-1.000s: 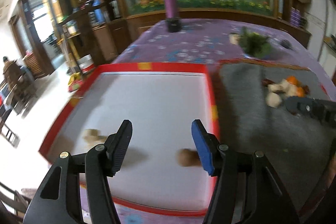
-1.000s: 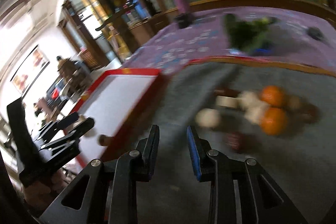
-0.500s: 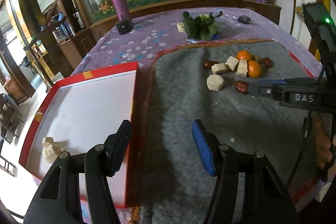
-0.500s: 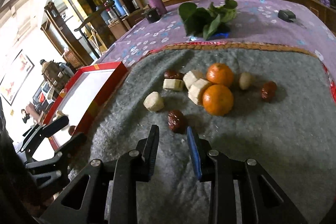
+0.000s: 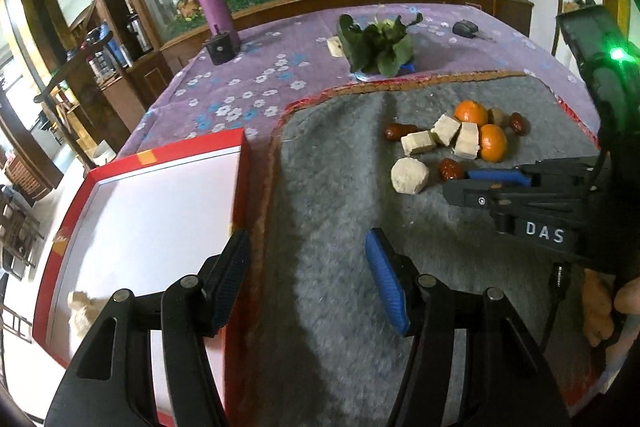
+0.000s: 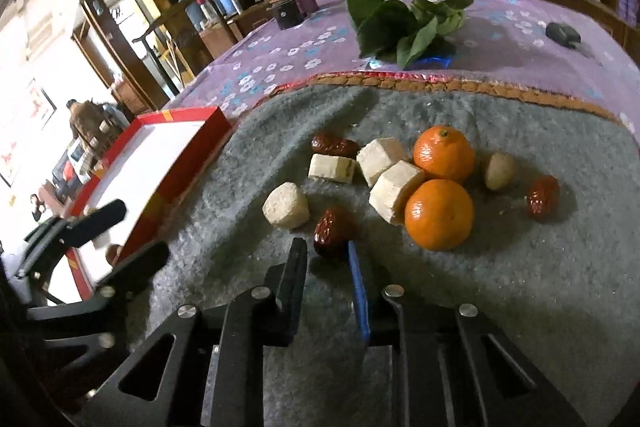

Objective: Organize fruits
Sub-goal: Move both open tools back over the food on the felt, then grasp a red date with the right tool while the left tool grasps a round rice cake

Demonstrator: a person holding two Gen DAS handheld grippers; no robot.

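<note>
The right gripper [image 6: 326,255] has come down onto the grey mat [image 6: 500,307] and its jaws have narrowed on the nearest red date [image 6: 332,231], which now sits at the fingertips. The blue pad touches the date's right side; contact on the black side cannot be confirmed, so a secure grip is not certain. A second ago the jaws stood wider and short of the fruit.

The left gripper [image 5: 308,279] has swung away from the red tray [image 5: 240,163] to hover over the tray's edge and the mat, jaws half open and empty.

One pale piece [image 5: 82,311] lies in the tray's near corner. The two oranges [image 6: 440,215], the pale blocks [image 6: 396,191], a round pale fruit [image 6: 498,171] and two further dates [image 6: 542,197] remain clustered on the mat.

Judgement: the pick of the next fruit is under way, and most of the sorting is outstanding.
</note>
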